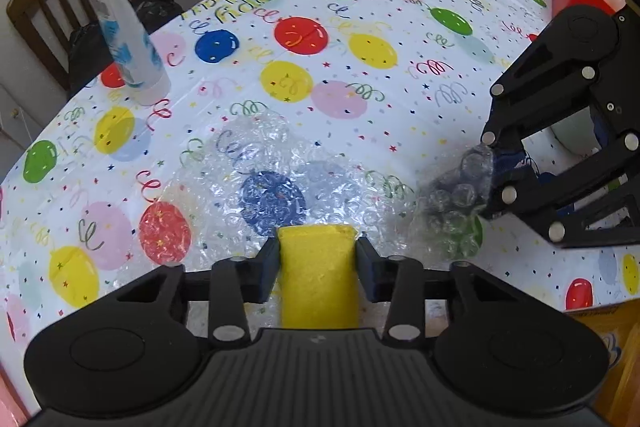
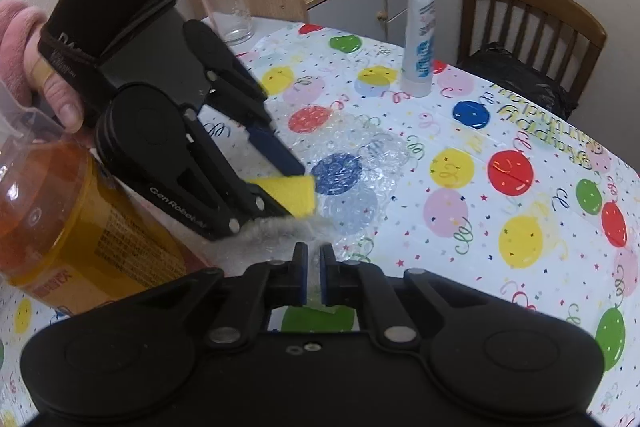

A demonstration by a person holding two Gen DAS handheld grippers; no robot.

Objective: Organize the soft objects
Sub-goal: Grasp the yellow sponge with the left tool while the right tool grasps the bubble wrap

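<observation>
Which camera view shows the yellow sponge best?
The left wrist view: the yellow sponge fills the centre, between the left claw's pads. The right wrist view shows only one end of it.

- The tablecloth carries "Happy Birthday" in yellow-green letters, seen upside down in both views.
- The left gripper bears "GenRobot.AI" in white on its black arm.
- Print on the orange jar and the white tube is too blurred to read.

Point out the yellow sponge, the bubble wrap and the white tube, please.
yellow sponge (image 1: 318, 279), left wrist view, middle of its top face between the tool's pads.
bubble wrap (image 1: 256, 163), left wrist view, flat part lying on the tablecloth.
white tube (image 2: 420, 39), right wrist view, middle of its body.
</observation>
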